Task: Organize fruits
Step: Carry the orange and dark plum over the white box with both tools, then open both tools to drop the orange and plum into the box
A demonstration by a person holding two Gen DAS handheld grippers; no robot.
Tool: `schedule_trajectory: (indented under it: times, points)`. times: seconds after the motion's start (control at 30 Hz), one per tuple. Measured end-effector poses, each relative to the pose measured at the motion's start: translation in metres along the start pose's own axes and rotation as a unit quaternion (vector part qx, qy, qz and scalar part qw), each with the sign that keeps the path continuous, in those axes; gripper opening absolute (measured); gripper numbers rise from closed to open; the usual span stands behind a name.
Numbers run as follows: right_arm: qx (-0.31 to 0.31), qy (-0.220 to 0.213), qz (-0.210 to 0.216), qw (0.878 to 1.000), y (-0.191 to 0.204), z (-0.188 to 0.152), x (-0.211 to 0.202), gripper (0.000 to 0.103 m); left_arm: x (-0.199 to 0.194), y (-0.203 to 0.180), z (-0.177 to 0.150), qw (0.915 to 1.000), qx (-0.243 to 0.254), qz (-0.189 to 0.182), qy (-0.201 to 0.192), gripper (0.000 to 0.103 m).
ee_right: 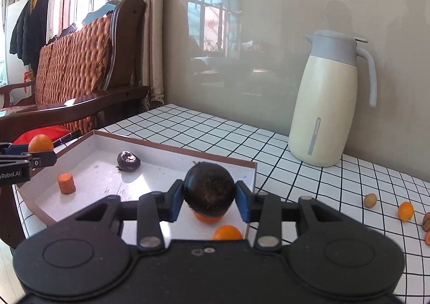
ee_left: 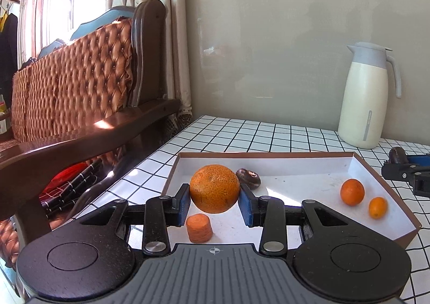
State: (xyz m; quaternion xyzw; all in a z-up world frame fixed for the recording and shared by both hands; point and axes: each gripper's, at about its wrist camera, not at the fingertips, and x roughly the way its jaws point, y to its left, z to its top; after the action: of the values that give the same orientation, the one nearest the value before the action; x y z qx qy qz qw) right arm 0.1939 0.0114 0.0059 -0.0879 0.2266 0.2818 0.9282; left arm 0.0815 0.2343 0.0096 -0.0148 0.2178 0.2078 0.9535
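**Two grippers, each carrying one fruit over the sorting tray**

Nearest each lens is the gripper's black body, its two blue-padded fingers reaching forward. Items follow from largest to smallest.

Tray [ee_left: 387, 191]: a shallow white box with a brown rim on the checked tabletop [ee_left: 242, 132], filling the middle of both views. A cream jug [ee_left: 368, 97] stands behind it at about 1 o'clock.

Large orange [ee_left: 214, 188]: pinched at its widest girth by the left gripper [ee_left: 214, 203], one pad on each side, and hanging clear above the tray floor at 12 o'clock. It looks the heaviest piece, with a firm, pitted rind that should give the pads good purchase; a hold across the equator, as here, seems safest, since a higher grip on the curve would tend to squeeze it out.

Dark round fruit [ee_right: 209, 191]: clamped likewise by the right gripper [ee_right: 209, 203], above the tray's near-right corner. Its skin appears smooth and glossy, so probably more slippery; moderate pressure at mid-height is advisable.

Second dark fruit [ee_left: 248, 178]: resting on the tray floor just behind the held orange. It is flattish, best taken across its flanks.

Small orange [ee_left: 352, 192] and oval kumquat [ee_left: 377, 207]: near each other at 2 o'clock in the tray. They are light, thin-skinned and likely to roll or bruise.

Carrot slice [ee_left: 199, 228]: standing on end at 6 o'clock beneath the orange. It is stiff and light, and would be gripped on its ridged sides.

Loose fruits [ee_right: 405, 211]: on the tabletop at 3 o'clock in the right view, apparently still to be sorted.
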Motion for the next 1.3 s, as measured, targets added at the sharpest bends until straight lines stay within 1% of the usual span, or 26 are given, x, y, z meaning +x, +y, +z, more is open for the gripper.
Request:
schedule_trajectory:
  times: [0.17,0.33,0.57,0.73,0.8,0.93,1.27,1.3]
  points:
    - [-0.005,-0.002,0.000,1.000,0.006,0.005,0.010,0.033,0.012,0.009,0.006,1.0000,-0.005,0.004,0.000,0.039]
    - [-0.010,-0.004,-0.003,1.000,0.006,0.014,0.023,0.033,0.028,0.014,0.013,0.9999,0.001,0.011,-0.003,0.039]
    - [-0.009,-0.001,-0.003,1.000,0.003,0.023,0.043,0.033,0.051,0.025,0.018,0.9998,-0.006,0.016,0.006,0.039]
    - [-0.016,0.015,-0.004,1.000,0.002,0.026,0.061,0.033,0.067,0.028,0.023,0.9998,-0.006,0.015,0.014,0.039]
    - [-0.019,0.024,-0.006,1.000,0.001,0.027,0.068,0.033,0.075,0.028,0.025,0.9997,-0.005,0.012,0.021,0.039]
    - [-0.021,0.044,-0.005,0.999,-0.004,0.029,0.083,0.033,0.090,0.024,0.028,0.9991,0.007,0.016,0.037,0.039]
    - [-0.009,0.078,0.005,0.997,-0.015,0.029,0.111,0.033,0.108,0.019,0.031,0.9985,0.007,0.010,0.053,0.039]
    - [-0.010,0.084,0.009,0.996,-0.015,0.030,0.114,0.035,0.109,0.018,0.031,0.9985,0.006,0.005,0.055,0.039]
